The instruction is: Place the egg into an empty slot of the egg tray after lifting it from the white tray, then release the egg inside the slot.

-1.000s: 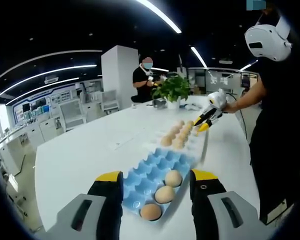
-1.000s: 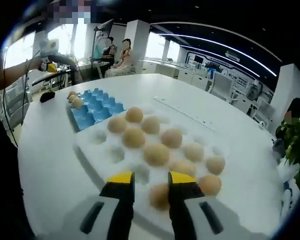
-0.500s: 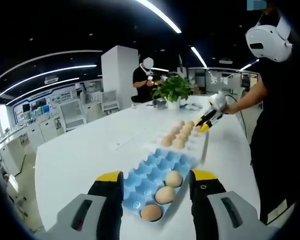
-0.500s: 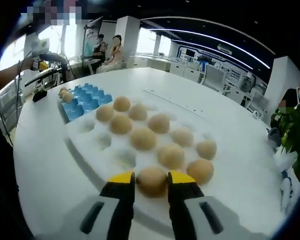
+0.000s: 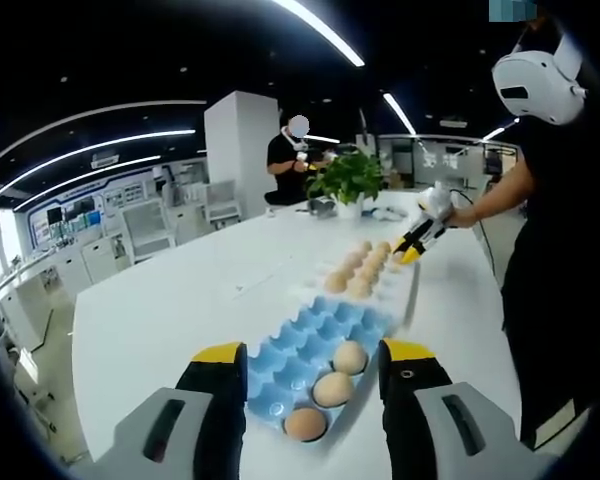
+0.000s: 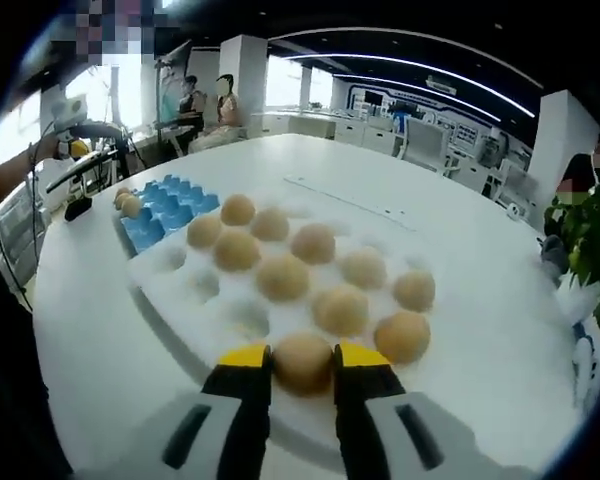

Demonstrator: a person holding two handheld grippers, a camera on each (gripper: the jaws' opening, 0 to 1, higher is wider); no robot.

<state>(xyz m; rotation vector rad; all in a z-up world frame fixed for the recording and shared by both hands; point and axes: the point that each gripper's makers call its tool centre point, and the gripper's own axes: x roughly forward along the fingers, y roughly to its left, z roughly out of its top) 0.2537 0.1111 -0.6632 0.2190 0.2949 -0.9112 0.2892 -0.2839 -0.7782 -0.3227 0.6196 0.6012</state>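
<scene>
The right hand-held gripper [image 6: 302, 358] has closed onto the nearest egg [image 6: 302, 360] in the white tray [image 6: 170, 290], ready to lift; the left hand-held gripper [image 5: 310, 355] waits apart above the blue egg tray [image 5: 302, 345] on the desk [image 5: 160, 310].

My work surface is a large white table [image 5: 170, 300] with a rounded edge. Directly on it lies a blue egg tray [image 5: 315, 350], and end to end with it, touching or nearly so, a white tray [image 6: 195, 300] farther along. A long pale strip [image 6: 355, 203] lies flat beyond the trays. A potted green plant [image 5: 347, 180] stands at the far end. A small dark object [image 6: 77, 208] rests near the edge beside the blue egg tray.
</scene>
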